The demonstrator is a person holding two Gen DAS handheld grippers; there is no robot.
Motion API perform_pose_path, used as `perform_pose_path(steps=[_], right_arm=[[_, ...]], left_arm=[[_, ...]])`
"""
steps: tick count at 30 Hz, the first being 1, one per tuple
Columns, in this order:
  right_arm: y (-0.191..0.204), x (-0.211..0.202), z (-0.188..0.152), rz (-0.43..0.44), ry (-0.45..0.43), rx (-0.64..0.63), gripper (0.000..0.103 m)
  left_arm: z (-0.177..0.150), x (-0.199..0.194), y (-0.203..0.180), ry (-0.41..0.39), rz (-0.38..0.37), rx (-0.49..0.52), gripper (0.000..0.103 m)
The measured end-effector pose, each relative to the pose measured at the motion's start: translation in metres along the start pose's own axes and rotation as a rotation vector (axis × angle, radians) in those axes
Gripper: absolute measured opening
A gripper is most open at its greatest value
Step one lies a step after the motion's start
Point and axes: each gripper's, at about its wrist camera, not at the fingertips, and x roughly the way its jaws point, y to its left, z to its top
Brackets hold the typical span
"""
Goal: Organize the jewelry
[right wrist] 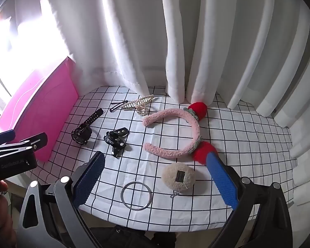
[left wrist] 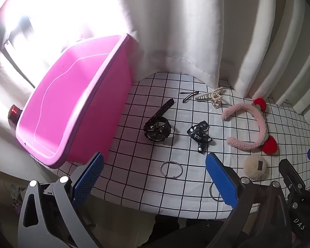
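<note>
Jewelry lies spread on a grid-patterned tablecloth (left wrist: 134,186). There is a black watch (left wrist: 158,130) (right wrist: 82,133), a black printed bow (left wrist: 200,137) (right wrist: 115,140) and a silver bangle (left wrist: 171,169) (right wrist: 136,194). Further right are a beige fluffy charm (left wrist: 255,166) (right wrist: 178,176) and a pink headband with red pompoms (left wrist: 250,130) (right wrist: 175,132). A pearl hair claw (left wrist: 212,98) (right wrist: 140,104) and a black hairpin (left wrist: 189,97) (right wrist: 115,106) lie at the back. An empty pink bin (left wrist: 72,103) (right wrist: 41,111) stands at the left. My left gripper (left wrist: 155,157) (right wrist: 22,137) hangs open above the near bangle. My right gripper (right wrist: 156,157) (left wrist: 299,161) hangs open above the bangle and charm.
White curtains (right wrist: 196,41) hang close behind the round table. A red-capped bottle (left wrist: 14,113) sits behind the bin. A second metal ring (left wrist: 214,190) shows partly behind my left gripper's right finger. The table's near edge runs just under both grippers.
</note>
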Motion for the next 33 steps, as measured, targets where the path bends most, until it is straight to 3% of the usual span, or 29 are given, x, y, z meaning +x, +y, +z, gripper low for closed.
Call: perform_pose_path(steps=[33], right_arm=[[-0.001, 0.0, 0.003, -0.001, -0.008, -0.003, 0.094]], left_arm=[[0.007, -0.001, -0.001, -0.007, 0.009, 0.003, 0.097]])
